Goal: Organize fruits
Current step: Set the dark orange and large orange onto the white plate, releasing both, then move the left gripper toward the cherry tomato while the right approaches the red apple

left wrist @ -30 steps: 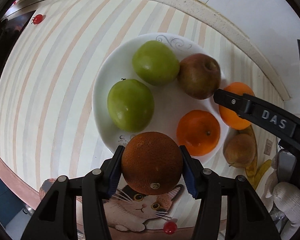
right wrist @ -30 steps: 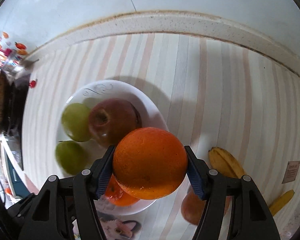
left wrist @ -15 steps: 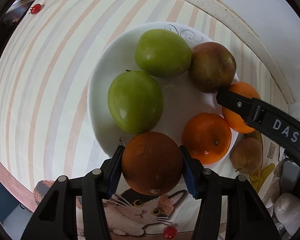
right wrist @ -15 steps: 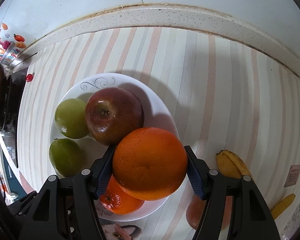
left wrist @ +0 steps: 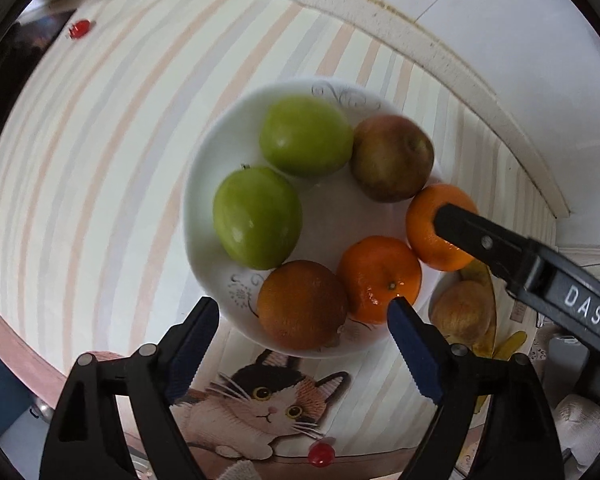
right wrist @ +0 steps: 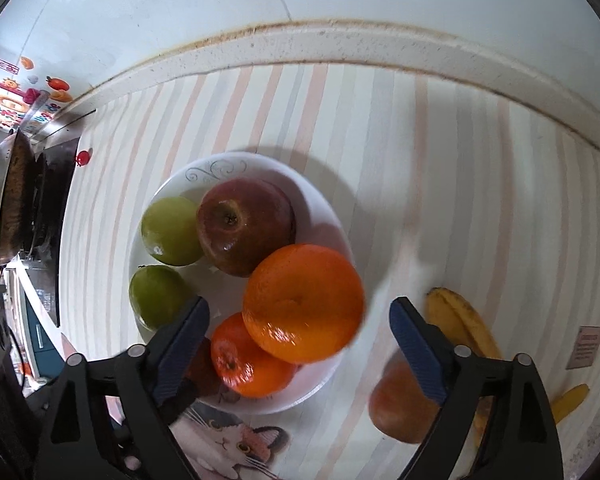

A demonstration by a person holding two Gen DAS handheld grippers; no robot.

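Striped mat (left wrist: 100,168), right gripper (right wrist: 300,326) marked "DAS"

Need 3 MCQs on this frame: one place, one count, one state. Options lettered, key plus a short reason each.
1. Where does the brown pear lie?
A. on the white plate
B. on the striped mat beside the bananas
C. between the left gripper's fingers

2. How many green apples are on the plate?
A. one
B. two
C. three

3. What state is the left gripper in?
A. open, its fingers clear of the dull orange
B. shut on the dull orange
C. shut on a green apple

Key: B, the pear sits off the plate's rim next to the bananas. B, one green apple and another show. A, gaps show on both sides of the orange; the jaws have just been opening.
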